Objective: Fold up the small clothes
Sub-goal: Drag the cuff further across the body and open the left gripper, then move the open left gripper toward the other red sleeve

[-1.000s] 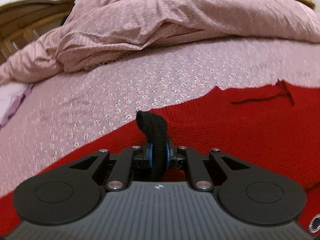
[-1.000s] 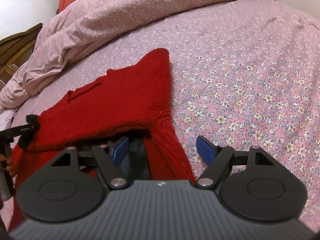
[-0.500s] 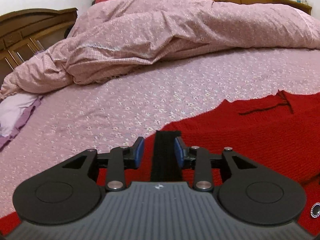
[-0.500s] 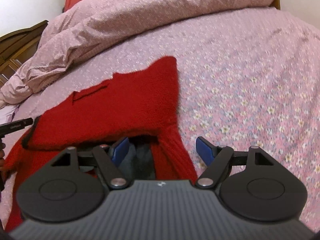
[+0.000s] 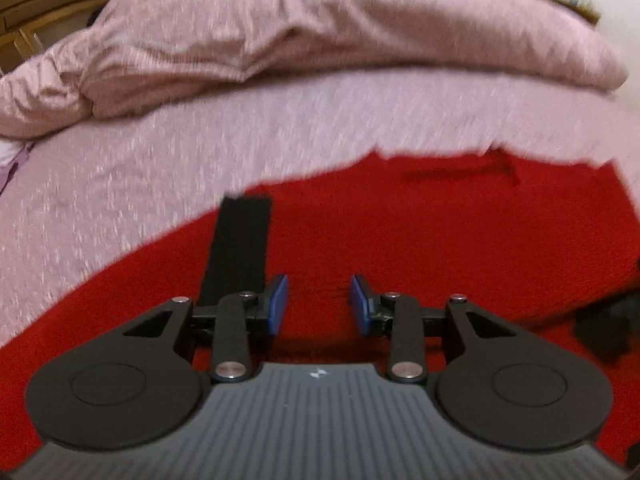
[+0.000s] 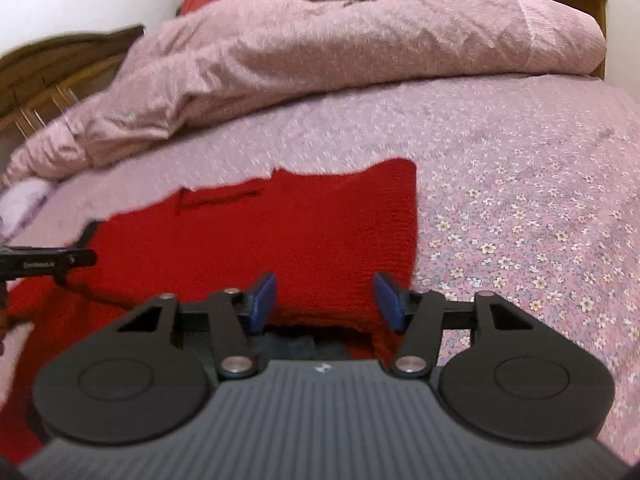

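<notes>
A red knitted garment (image 5: 420,232) lies spread on the pink floral bedsheet (image 5: 168,168); it also shows in the right wrist view (image 6: 280,240). A black band (image 5: 240,244) on its edge lies flat on the red knit. My left gripper (image 5: 319,304) is open and empty just right of the band, low over the knit. My right gripper (image 6: 324,300) is open over the garment's near folded edge, holding nothing. The left gripper (image 6: 48,262) shows at the left edge of the right wrist view.
A crumpled pink duvet (image 6: 340,52) is heaped across the far side of the bed. A wooden headboard (image 6: 52,76) stands at the left. The floral bedsheet (image 6: 528,220) stretches to the right of the garment.
My left gripper has let go of the black band, opened wide and shifted right of it. The band now lies flat. The right gripper stayed open and moved back over the garment's near edge.
</notes>
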Tool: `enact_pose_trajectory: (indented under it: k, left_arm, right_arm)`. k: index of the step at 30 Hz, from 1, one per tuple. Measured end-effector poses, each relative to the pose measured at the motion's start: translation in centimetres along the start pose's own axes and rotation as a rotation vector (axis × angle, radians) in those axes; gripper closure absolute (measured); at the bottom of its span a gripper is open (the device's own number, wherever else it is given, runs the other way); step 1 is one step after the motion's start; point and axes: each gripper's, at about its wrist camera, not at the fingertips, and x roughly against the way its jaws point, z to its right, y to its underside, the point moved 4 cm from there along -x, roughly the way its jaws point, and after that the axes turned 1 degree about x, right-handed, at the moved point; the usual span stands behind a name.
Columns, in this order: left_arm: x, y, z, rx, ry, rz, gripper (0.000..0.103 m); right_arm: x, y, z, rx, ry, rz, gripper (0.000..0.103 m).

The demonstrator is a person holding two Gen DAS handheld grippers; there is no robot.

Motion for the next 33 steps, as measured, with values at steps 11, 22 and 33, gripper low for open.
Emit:
enact_pose_trajectory:
  k: [11,22,33]
  left_arm:
    - [-2.0,-0.9,0.0,-0.003,-0.011,0.030,0.063]
    - [2.6,0.1,-1.6,0.077,-0.066,0.028,0.046]
    - [9.8,3.4,-6.1,0.193,-0.193,0.046,0.025]
  right_arm:
    - [-3.0,0.0,1.1,0.035,0.092,-0.012,0.052]
    - [-0.4,-0.1,0.6,0.030,0.053,-0.033,0.049]
    - [4.8,0.8,-1.1,-0.017,-0.012,-0.014,0.045]
